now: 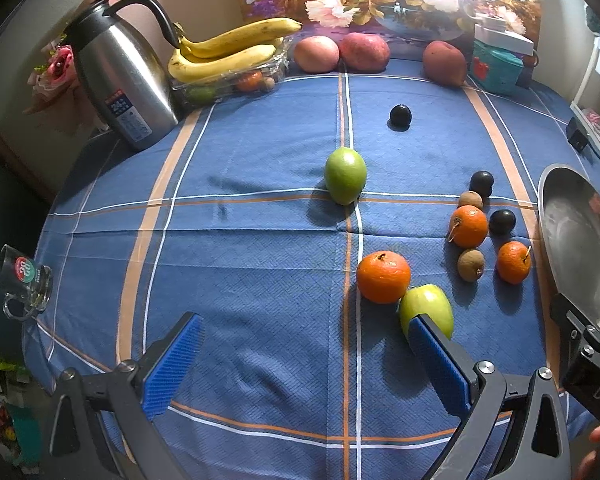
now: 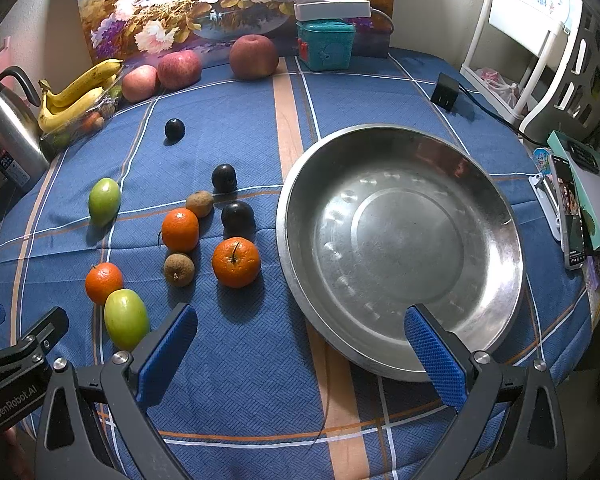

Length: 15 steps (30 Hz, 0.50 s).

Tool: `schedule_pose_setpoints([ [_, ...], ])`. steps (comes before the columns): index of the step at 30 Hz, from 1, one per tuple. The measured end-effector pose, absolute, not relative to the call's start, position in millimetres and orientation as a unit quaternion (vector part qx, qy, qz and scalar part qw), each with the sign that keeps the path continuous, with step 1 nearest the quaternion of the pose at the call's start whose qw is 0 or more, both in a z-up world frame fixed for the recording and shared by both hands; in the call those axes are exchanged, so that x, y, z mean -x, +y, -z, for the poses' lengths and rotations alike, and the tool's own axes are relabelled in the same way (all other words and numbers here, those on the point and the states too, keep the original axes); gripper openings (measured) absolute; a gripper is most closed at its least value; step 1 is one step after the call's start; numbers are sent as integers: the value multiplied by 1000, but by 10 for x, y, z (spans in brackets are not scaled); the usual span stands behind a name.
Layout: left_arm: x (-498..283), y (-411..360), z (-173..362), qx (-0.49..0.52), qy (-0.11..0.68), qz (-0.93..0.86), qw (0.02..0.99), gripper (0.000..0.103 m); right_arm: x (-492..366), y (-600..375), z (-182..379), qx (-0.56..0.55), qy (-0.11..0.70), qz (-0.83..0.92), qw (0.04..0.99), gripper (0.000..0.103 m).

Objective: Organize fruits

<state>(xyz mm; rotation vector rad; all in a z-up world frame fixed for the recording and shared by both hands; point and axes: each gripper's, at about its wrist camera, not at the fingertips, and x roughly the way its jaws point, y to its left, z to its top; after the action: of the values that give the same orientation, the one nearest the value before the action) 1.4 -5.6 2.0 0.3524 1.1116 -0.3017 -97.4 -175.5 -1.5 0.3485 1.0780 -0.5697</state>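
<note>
Loose fruit lies on the blue checked tablecloth (image 1: 260, 240). Two green fruits (image 1: 345, 175) (image 1: 426, 308), three oranges (image 1: 383, 277) (image 1: 468, 226) (image 1: 513, 261), three dark plums (image 1: 400, 116) (image 1: 481, 183) (image 1: 502, 221) and two brown longans (image 1: 471, 265) (image 1: 470, 200). An empty steel bowl (image 2: 400, 248) stands right of them. My left gripper (image 1: 306, 346) is open and empty, its right finger just in front of the near green fruit (image 2: 126, 318). My right gripper (image 2: 300, 336) is open and empty, above the bowl's near left rim.
At the back are bananas (image 1: 228, 54) on a clear box, three red apples (image 1: 315, 54) (image 1: 364, 51) (image 1: 445, 63), a steel kettle (image 1: 120, 80) and a teal box (image 2: 326, 44). A glass mug (image 1: 24, 280) lies at the left edge. A phone (image 2: 568, 212) and charger (image 2: 445, 92) are on the right.
</note>
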Motion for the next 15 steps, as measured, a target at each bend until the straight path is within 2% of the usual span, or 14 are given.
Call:
schedule_pose_setpoints([
  [15,-26,-51,-27,-157,526,157,821,103,970,-1758,18,-163,504,266,805,103],
])
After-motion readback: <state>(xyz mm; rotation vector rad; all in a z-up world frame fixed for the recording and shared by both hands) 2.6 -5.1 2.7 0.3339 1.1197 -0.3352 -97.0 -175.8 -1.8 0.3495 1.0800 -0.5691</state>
